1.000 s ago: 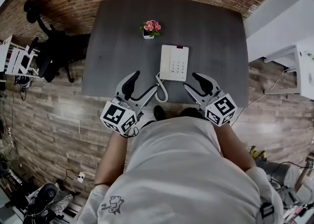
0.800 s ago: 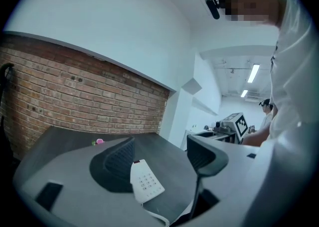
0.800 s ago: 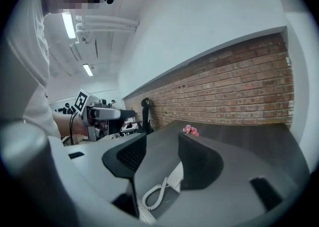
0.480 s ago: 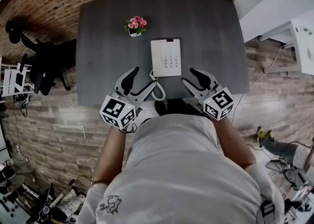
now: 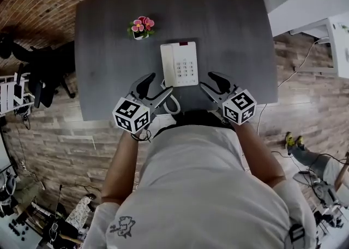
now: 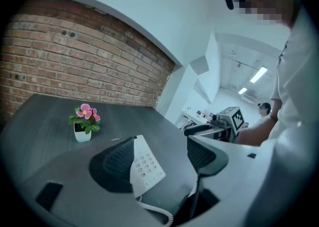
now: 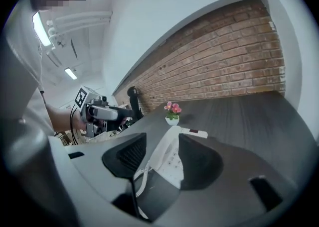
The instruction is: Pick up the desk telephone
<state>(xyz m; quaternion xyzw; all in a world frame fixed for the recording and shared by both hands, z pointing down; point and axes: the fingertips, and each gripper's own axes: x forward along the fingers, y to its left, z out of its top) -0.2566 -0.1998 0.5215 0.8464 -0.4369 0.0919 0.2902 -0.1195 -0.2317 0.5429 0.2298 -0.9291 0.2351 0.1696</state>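
Observation:
A white desk telephone (image 5: 180,64) with a keypad and its handset on the left lies flat on the dark grey desk (image 5: 229,24). Its coiled cord (image 5: 173,106) hangs over the near edge. My left gripper (image 5: 156,88) hovers open just off the phone's near left corner, and my right gripper (image 5: 210,82) is open at the near right corner. In the left gripper view the phone (image 6: 144,169) shows between the wide-apart jaws of the left gripper (image 6: 159,161), untouched. The right gripper view frames the phone (image 7: 172,164) between the right gripper's (image 7: 164,159) spread jaws the same way.
A small white pot of pink flowers (image 5: 139,27) stands on the desk behind the phone, to its left. A black office chair (image 5: 38,73) sits left of the desk. A brick wall runs along the desk's far side.
Both grippers have sunk and moved forward toward the phone's near corners. Their jaws have stayed apart. The phone has not moved on the desk.

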